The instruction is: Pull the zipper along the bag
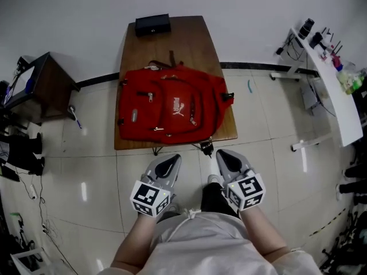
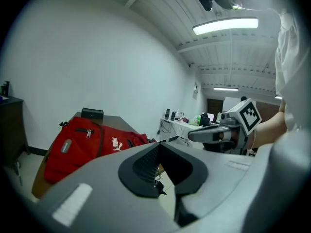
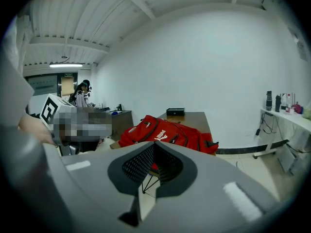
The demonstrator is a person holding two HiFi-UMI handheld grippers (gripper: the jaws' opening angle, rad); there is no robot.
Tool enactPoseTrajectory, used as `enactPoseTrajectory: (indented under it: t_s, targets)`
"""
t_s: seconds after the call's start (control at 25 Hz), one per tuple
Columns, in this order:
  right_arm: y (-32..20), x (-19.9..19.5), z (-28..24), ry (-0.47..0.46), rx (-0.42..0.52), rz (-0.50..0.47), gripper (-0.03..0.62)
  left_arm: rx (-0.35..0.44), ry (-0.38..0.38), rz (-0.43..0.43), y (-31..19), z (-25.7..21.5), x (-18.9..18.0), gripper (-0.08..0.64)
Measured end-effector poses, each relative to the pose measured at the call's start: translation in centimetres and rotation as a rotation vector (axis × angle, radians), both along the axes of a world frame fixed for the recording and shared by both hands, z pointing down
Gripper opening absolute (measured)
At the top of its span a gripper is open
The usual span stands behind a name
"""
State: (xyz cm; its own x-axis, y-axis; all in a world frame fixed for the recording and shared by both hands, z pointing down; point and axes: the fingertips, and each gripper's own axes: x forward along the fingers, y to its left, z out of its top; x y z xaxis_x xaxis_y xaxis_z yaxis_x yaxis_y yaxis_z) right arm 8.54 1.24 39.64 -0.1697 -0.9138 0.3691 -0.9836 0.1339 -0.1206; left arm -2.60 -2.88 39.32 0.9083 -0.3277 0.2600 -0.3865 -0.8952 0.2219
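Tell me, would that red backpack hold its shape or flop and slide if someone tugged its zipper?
Probably floppy: the red backpack lies flat and wrinkled. It may slide, since nothing pins it on the wooden table.

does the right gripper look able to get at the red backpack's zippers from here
Probably yes. The red backpack lies flat on the wooden table ahead, zippers facing up, with nothing between it and the right gripper. That gripper is shut and empty, so it must reach forward and open.
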Motion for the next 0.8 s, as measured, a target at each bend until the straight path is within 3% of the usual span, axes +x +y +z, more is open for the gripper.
enactPoseTrajectory:
  t_s: [0.44, 0.8]
  targets:
    - [-4.6, 8.1, 4.5, -0.015, -0.126, -0.282, 0.008, -0.174, -0.070, -0.225, -0.9, 6.1, 9.8, 0.006]
    - [-7.8, 8.6, 11.2, -0.026, -0.254, -0.472, 0.006, -0.264, -0.181, -0.237, 0.7, 12.5, 14.8, 0.006]
